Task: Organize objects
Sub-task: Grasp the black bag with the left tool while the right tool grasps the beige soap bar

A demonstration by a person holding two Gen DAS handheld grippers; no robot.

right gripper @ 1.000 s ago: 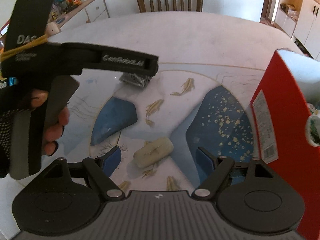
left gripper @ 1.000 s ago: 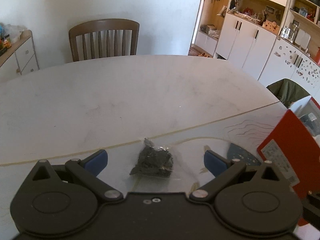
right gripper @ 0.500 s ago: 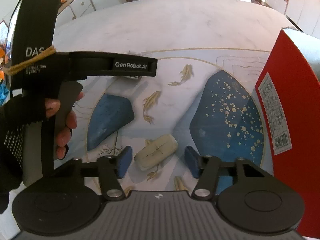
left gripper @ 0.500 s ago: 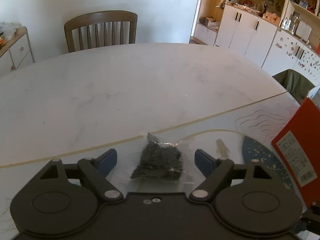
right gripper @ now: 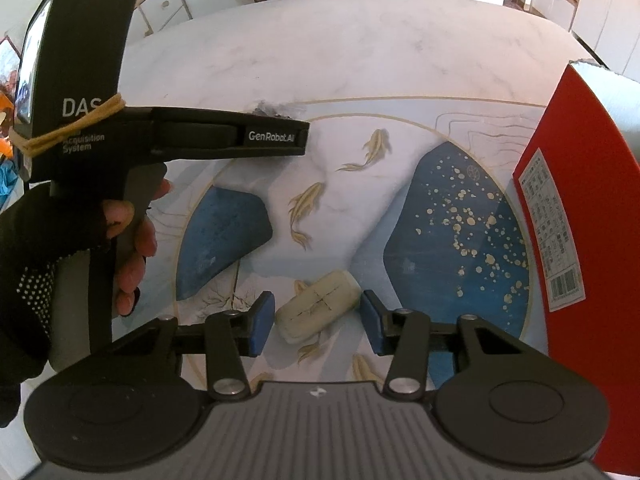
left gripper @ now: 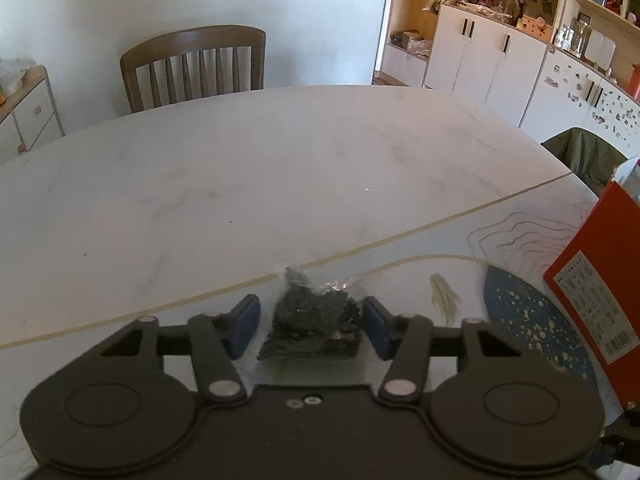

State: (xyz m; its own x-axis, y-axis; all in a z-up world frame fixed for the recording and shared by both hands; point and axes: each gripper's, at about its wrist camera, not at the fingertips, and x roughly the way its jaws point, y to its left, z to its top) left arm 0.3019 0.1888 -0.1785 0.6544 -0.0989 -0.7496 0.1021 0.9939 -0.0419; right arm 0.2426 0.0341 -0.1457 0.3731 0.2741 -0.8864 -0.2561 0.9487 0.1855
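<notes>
Objects unsorted: we bracket the dark bag and pale block with spread left gripper and right gripper, neither lifted.

The pale marble bench carries a fish-patterned mat near; on it lie a dark packet, a cream bar, perhaps soap, and a red box right.

The mat lies on the table. On the mat, the box stands at its right edge. The bar lies near the mat's near side, left of the box. The bag sits at the mat's far-left edge, apparently overlapping it. A chair stands behind the table.
</notes>
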